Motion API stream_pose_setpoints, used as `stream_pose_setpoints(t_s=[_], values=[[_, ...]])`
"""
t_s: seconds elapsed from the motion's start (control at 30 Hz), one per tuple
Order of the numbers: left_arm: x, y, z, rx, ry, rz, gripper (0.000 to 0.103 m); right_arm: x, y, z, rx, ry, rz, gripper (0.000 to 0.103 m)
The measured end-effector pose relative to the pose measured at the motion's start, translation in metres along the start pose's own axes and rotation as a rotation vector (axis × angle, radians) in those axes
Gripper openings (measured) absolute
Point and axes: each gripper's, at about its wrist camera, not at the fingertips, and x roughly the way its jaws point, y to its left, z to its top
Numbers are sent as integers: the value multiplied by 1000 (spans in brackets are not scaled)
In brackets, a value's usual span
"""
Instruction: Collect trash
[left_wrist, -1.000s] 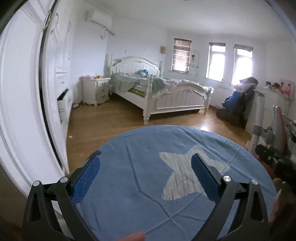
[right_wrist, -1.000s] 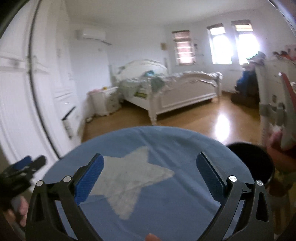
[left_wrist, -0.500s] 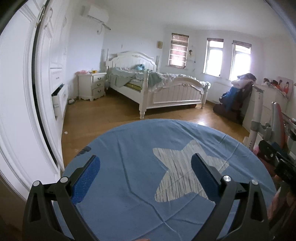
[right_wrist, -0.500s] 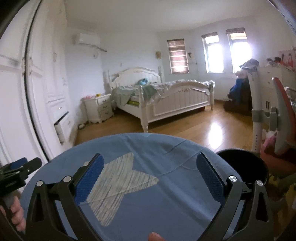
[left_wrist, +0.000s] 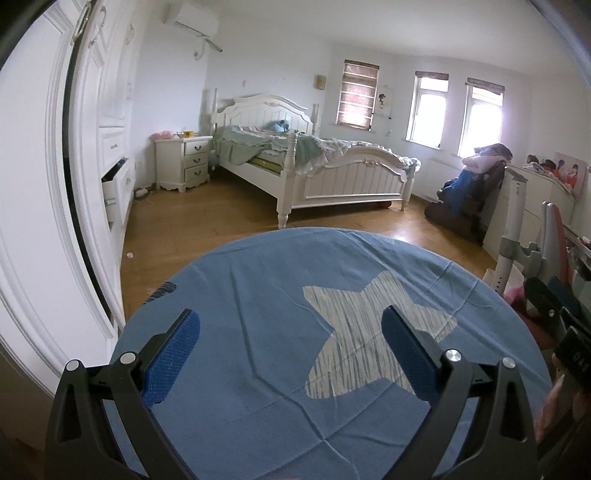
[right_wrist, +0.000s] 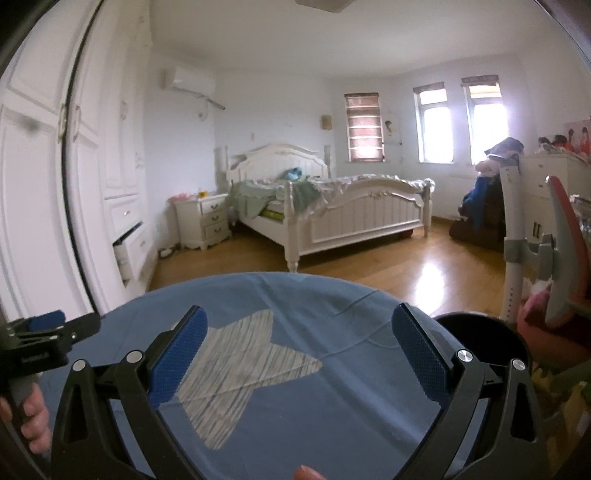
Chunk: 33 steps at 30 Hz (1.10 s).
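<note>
Left wrist view: I see my left hand-held gripper (left_wrist: 290, 352) spread wide, empty, above the blue-clothed desk (left_wrist: 266, 295). My right hand-held gripper (right_wrist: 295, 349) likewise gapes empty, black bin (right_wrist: 480, 338) beside the desk.

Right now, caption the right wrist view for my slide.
Open right gripper hovers over a blue star-print cloth, black bin beside it, bed beyond.

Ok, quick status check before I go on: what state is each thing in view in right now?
left gripper: open, holding nothing.
right gripper: open, holding nothing.
black bin: upright beside the table, mouth open; contents not visible.
blue star tablecloth: spread over the round table, lightly creased.
wardrobe drawer: pulled partly out.
bed: unmade, bedding rumpled.
white scrap: lying on the wood floor.
</note>
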Motion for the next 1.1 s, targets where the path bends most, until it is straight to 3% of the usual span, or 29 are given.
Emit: stream_pose_setpoints(t_s=[1.1], values=[[1, 2, -4, -9, 5, 7, 98, -3, 7, -3, 7, 1, -6, 98]])
